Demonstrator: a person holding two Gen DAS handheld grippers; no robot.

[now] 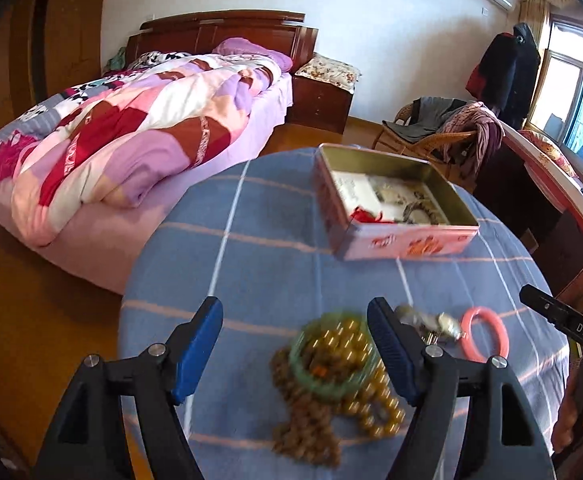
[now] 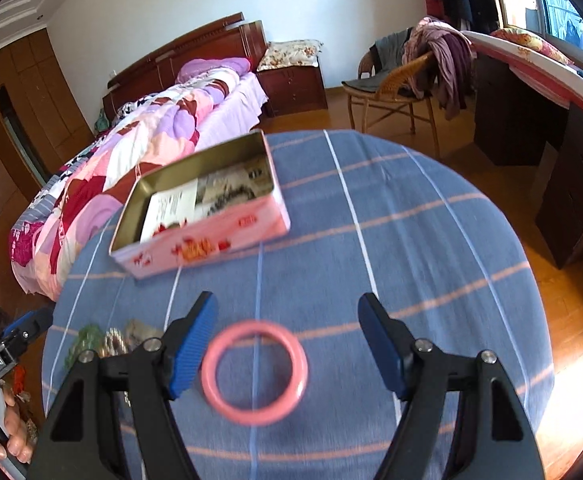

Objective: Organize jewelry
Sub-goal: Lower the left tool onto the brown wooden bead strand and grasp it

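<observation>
An open pink tin box (image 1: pixel 403 246) (image 2: pixel 211 236) sits on the round table with a blue striped cloth (image 1: pixel 271 248) (image 2: pixel 391 240); it holds a card, dark beads and something red. My left gripper (image 1: pixel 295 344) is open over a pile of brown and amber bead strings (image 1: pixel 311 412) and a green bangle (image 1: pixel 327 384). A silvery piece (image 1: pixel 431 320) lies just right of it. A pink bangle (image 1: pixel 485 334) (image 2: pixel 253 372) lies between the open fingers of my right gripper (image 2: pixel 287 340), near the left finger.
A bed with a patchwork quilt (image 1: pixel 111 140) (image 2: pixel 139 152) stands left of the table. A wicker chair with clothes (image 1: pixel 443 128) (image 2: pixel 403 80) and a dark desk (image 2: pixel 531 120) stand behind and to the right. The table edge curves close on all sides.
</observation>
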